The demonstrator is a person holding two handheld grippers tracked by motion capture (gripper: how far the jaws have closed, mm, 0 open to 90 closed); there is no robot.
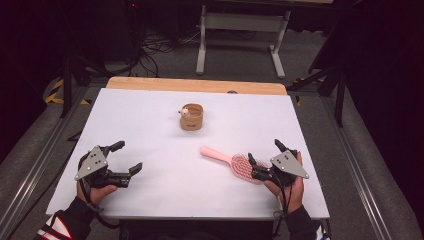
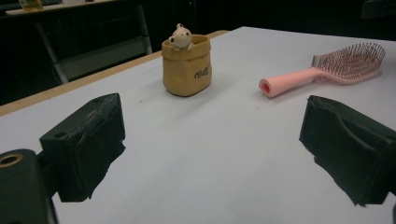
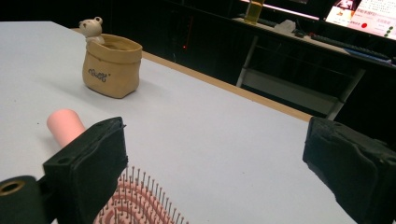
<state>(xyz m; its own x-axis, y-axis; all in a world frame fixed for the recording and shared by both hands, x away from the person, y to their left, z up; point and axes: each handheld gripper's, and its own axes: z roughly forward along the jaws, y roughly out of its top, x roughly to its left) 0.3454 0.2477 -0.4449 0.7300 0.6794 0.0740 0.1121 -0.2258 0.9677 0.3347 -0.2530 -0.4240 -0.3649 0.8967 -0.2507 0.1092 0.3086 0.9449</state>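
Pink hairbrush (image 1: 234, 162): judged light, stiff plastic, bristles up; best gripped at handle. Right tool (image 1: 267, 159) and left tool (image 1: 126, 159) wide open, nothing held.

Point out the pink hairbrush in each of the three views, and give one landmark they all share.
High view: pink hairbrush lies right of centre, its head beside the right gripper.
Left gripper view: upper right, handle pointing left.
Right gripper view: lower left, partly behind a finger.
Shared landmark: the tan pot with a bear figure.
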